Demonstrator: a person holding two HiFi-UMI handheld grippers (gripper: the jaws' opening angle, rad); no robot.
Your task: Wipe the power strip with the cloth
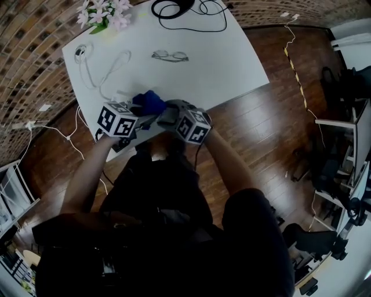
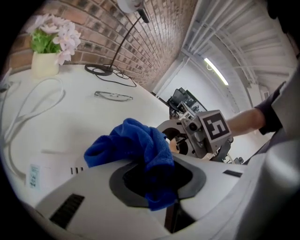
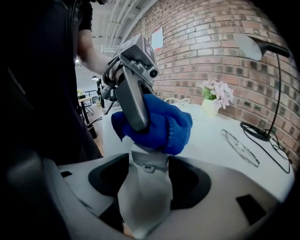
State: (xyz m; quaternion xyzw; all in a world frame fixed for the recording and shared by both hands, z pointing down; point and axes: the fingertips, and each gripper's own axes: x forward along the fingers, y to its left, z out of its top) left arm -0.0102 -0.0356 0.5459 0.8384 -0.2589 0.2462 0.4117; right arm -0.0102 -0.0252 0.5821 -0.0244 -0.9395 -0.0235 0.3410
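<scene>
Left gripper [image 2: 157,183] is pinched narrow on the blue cloth [image 2: 131,143] — I've got it bunched up right at the near edge of the table [image 1: 191,75]. Right gripper [image 3: 147,180] stands wide, jaws clamped on one end of the power strip [image 3: 143,206] — it's at that same table edge, far end tucked under the cloth.

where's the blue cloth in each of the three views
Head view: blue cloth at the table's near edge, left of centre.
Left gripper view: blue cloth low centre, pinched in the jaws.
Right gripper view: blue cloth centre, just above the power strip.
Shared landmark: the pink flowers.
</scene>
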